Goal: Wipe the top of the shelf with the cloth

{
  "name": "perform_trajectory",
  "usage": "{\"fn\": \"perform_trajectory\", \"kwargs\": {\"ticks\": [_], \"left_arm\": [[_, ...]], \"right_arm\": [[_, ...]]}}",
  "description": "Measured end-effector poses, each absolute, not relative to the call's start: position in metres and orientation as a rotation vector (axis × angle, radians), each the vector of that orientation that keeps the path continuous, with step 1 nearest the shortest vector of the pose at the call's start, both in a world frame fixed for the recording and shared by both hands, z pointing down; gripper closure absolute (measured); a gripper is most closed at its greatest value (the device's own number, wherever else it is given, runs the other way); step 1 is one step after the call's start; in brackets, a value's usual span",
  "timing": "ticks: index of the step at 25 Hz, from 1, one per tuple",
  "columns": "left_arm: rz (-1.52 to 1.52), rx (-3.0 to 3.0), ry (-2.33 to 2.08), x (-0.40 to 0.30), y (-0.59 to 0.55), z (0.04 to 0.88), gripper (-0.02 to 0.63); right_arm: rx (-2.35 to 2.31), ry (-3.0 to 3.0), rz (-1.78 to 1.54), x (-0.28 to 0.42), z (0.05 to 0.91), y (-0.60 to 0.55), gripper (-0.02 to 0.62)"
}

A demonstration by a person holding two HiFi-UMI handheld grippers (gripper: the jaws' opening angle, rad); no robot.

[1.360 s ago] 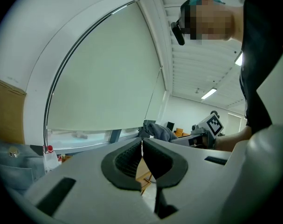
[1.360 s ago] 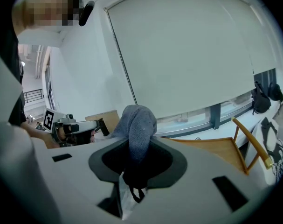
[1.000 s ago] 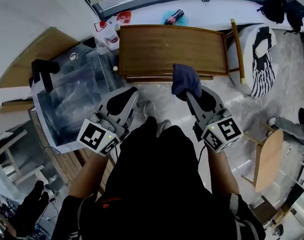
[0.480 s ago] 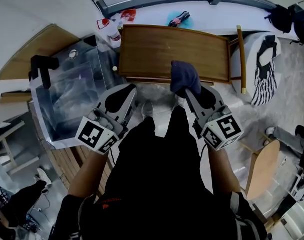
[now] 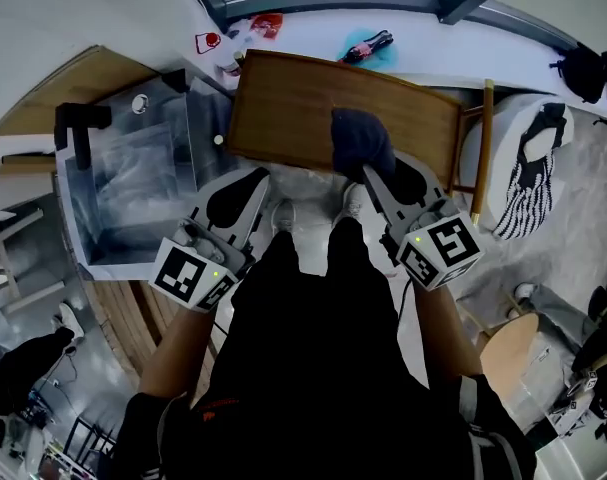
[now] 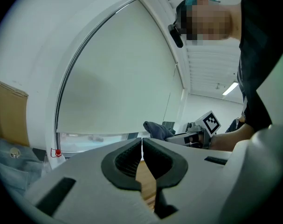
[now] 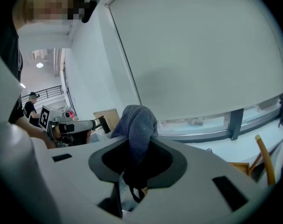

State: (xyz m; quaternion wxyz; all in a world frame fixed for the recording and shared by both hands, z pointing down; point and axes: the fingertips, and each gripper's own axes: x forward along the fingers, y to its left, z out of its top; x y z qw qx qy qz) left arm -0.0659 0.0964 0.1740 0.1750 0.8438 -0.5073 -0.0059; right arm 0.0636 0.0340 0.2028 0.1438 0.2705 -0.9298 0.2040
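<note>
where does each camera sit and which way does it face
Head view: on the head, facing down at the shelf; shows torso, arms, left gripper, right gripper.
Left gripper view: along its shut jaws toward the blind; shows right gripper.
Right gripper view: along jaws shut on the cloth; shows left gripper.
Shared: cloth, in all three.

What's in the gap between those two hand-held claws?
The head view shows the person's pale shoes between the shut left gripper and the right gripper, which clamps the dark blue cloth.
</note>
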Motion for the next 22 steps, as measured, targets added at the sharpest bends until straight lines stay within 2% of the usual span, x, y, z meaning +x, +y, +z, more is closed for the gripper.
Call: {"fn": "perform_trajectory", "kwargs": {"ticks": [10, 22], "left_arm": [[-0.005, 2.242, -1.575, -0.056, 0.053, 0.189, 0.581], [0.000, 2.131, -1.646, -0.071, 0.024, 0.234, 0.581]], "right_arm": [[0.596, -2.676, 0.573, 0.053, 0.229, -0.039, 0.500], [0.449, -2.644, 0.552, 0.004, 0.289, -0.090, 0.500]]}}
